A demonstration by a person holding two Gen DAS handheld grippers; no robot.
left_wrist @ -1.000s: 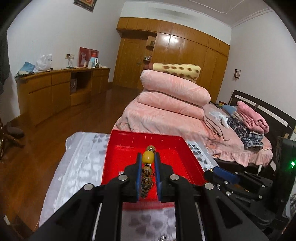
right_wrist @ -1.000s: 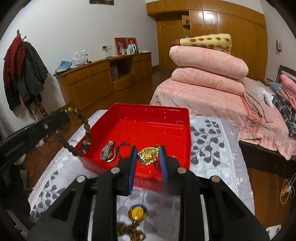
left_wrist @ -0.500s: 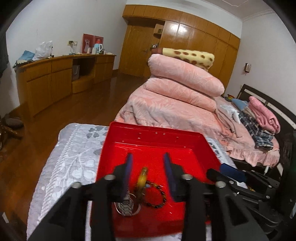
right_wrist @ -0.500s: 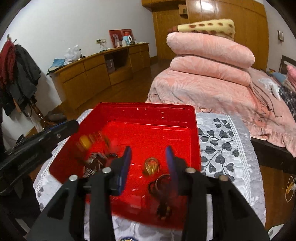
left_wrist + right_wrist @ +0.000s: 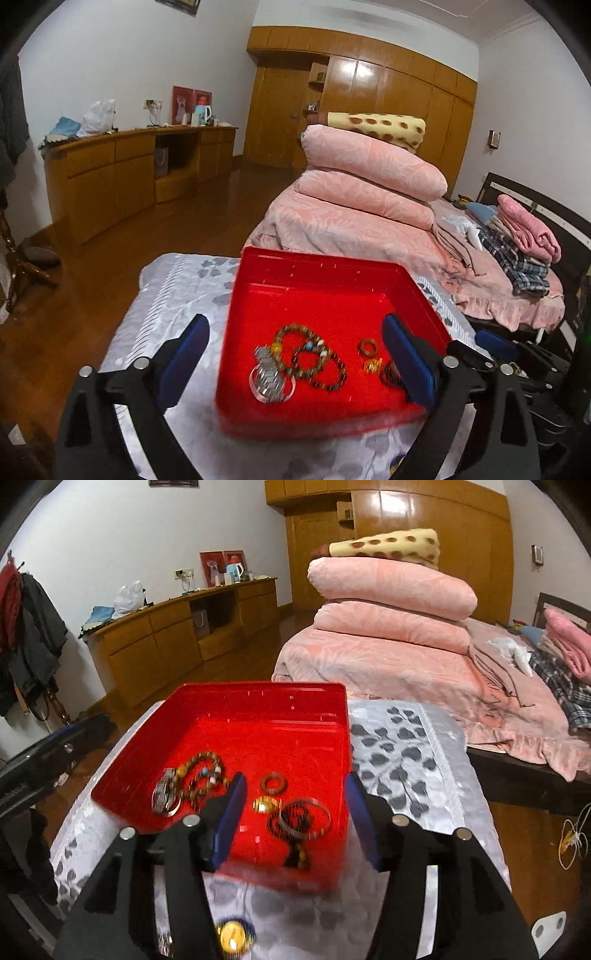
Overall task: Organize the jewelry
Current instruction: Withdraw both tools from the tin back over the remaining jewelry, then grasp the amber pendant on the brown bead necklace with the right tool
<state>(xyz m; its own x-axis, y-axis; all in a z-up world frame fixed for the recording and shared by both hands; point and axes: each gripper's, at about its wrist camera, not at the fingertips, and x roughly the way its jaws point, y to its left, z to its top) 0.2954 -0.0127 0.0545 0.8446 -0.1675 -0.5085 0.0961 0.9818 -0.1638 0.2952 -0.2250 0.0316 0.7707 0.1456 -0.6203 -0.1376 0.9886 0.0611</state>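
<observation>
Both grippers had just been opening, and nothing was between the jaws of the left gripper [image 5: 295,354] or the right gripper [image 5: 295,812]. The bead bracelets [image 5: 310,354], a watch [image 5: 267,376] and rings [image 5: 273,782] lay in the red tray [image 5: 317,269] on the table.

The left gripper [image 5: 295,354], fingers [image 5: 184,354] just spread wide and empty, hovers over bead bracelets [image 5: 310,354] in the red tray [image 5: 314,269].

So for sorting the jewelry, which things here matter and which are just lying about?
Job:
red tray
bead bracelets
watch
brown ring
gold piece on the cloth

Lying about:
pink quilts
spotted blanket
plaid clothes
sideboard
</observation>
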